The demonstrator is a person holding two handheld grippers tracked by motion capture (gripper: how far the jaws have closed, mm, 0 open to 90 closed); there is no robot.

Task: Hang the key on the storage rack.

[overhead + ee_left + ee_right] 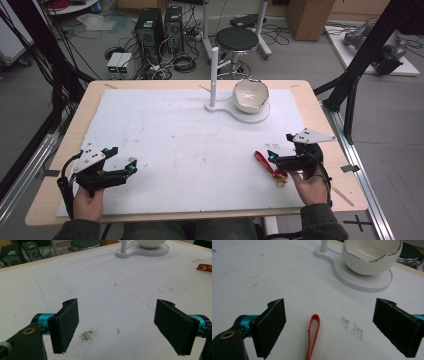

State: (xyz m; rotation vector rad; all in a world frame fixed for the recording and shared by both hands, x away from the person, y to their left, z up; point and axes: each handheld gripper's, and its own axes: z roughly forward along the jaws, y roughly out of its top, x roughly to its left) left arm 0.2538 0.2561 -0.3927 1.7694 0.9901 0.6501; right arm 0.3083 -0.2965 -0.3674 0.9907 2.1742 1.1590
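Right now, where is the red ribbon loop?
The red ribbon loop lies flat on the white mat at the table's right front, between the open right gripper's fingers, nearer than the white bowl.

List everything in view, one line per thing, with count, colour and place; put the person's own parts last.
red strap: one, red loop with a gold end, on the mat between the right gripper's open jaws
bowl: one, white with a wavy rim, on the stand's round base
stand: one, white post on a flat base, far centre of the mat
mat: one, white, covering the table
table: one, light wood
stool: one, black seat, on the floor beyond the table
left gripper: one, black, near left, open
right gripper: one, black, near right, open
hands: two, at the near edge
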